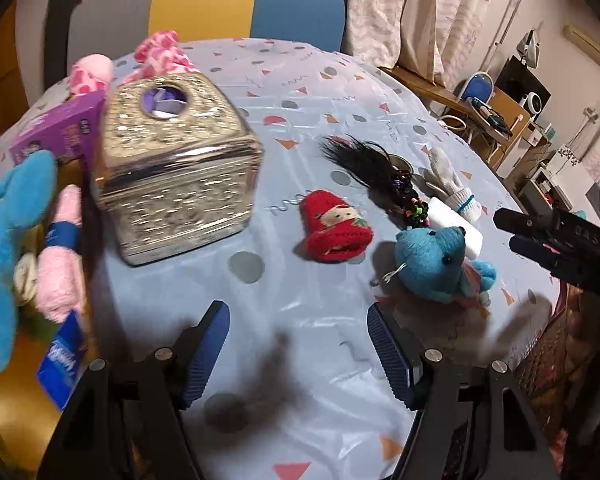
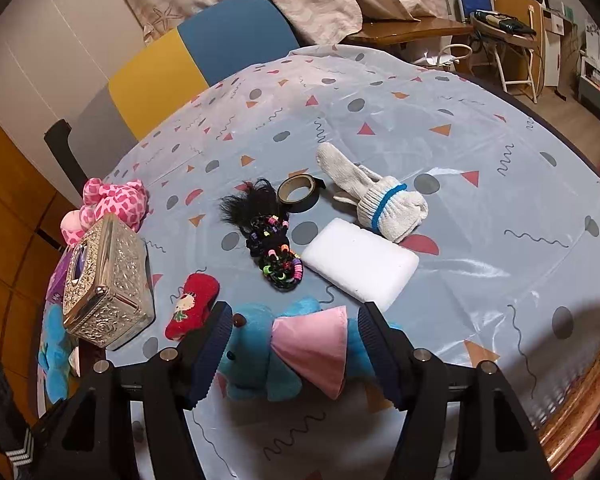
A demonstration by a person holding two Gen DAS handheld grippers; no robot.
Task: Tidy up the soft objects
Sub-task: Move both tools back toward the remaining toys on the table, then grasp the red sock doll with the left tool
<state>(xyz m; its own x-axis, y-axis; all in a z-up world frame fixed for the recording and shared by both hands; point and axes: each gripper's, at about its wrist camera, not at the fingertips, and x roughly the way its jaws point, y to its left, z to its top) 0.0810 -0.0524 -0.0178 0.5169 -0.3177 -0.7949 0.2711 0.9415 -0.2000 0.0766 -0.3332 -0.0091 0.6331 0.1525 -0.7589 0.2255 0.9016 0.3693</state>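
Right wrist view: the right hand-held gripper (image 2: 296,344) straddles the blue teddy (image 2: 260,356), jaws apart, probably lining up a grab; left hand-held gripper (image 1: 298,350) hovers apart, empty.

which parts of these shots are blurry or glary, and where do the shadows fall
Left wrist view: the blue plush and pink toys at the left edge are smeared by motion blur, the silver box glints, and dark soft shadows lie on the tablecloth between the left tool fingers. Right wrist view: sharper, with sheen on the cloth at right and fisheye bending of the table rim.
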